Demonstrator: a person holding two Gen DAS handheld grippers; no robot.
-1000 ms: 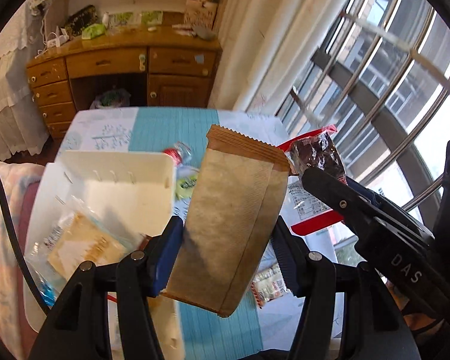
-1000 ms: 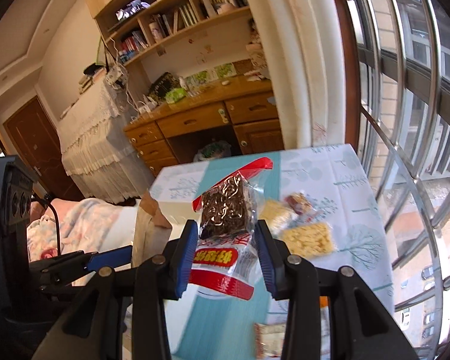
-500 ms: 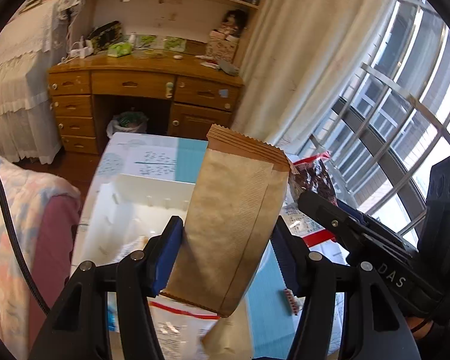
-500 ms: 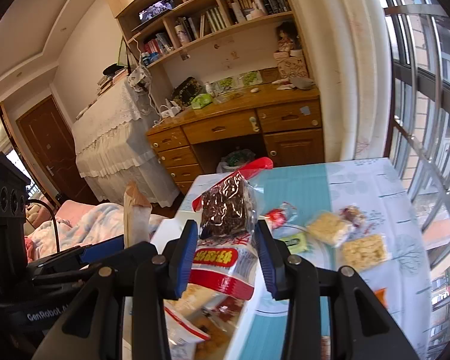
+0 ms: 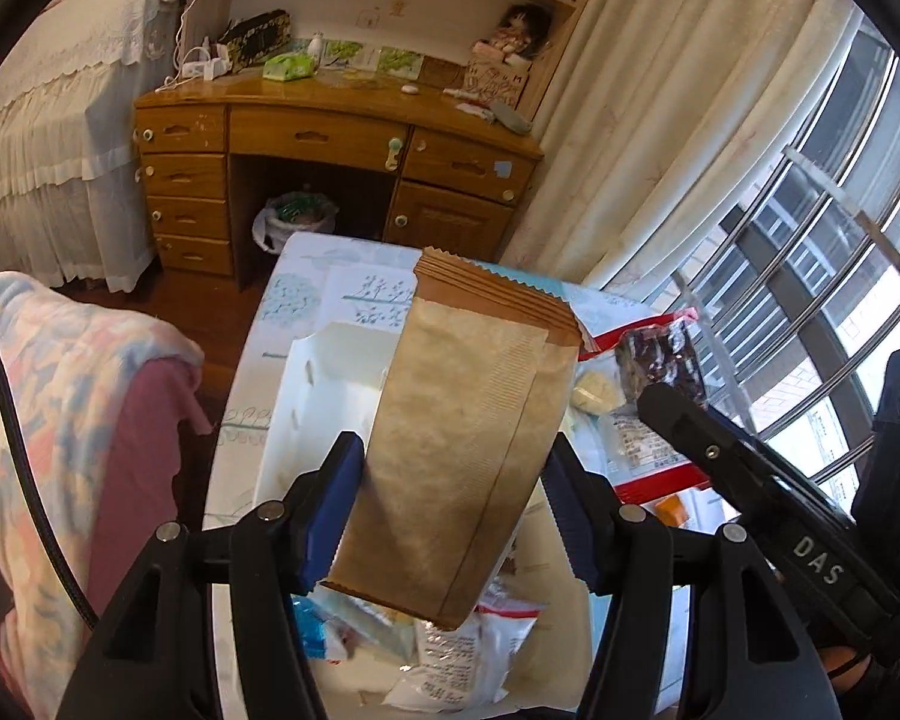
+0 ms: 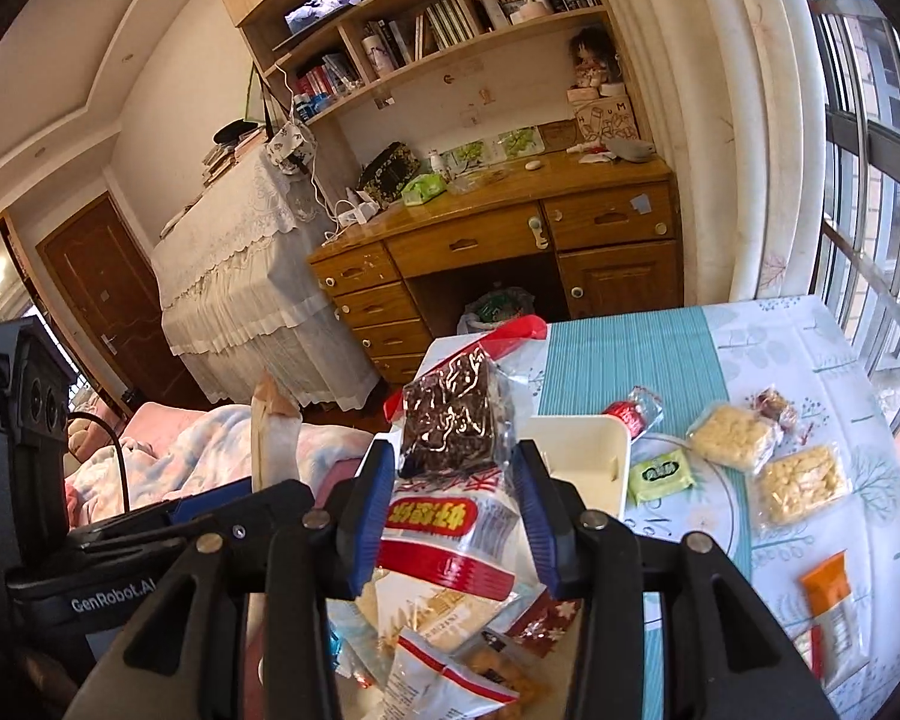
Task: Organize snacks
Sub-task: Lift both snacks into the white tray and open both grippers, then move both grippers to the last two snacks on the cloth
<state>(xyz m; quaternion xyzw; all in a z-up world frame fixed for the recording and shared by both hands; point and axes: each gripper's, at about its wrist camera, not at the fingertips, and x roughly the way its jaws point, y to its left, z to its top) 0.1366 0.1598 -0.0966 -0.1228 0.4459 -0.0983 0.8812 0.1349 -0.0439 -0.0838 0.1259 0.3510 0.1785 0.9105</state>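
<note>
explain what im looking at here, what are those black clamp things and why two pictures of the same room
Nothing here is a robot: a person carries a hand-held gripper in each hand, and each has a camera looking along its two fingers, hence two views.

The left hand-held gripper holds a brown paper pouch upright. The right hand-held gripper has a clear and red snack bag between its fingers; its jaws have just been opening.

Both hang over a white bin that already holds packets. On the table beside it lie more snacks: two pale puffed bars, a small green packet and an orange sachet.
</note>
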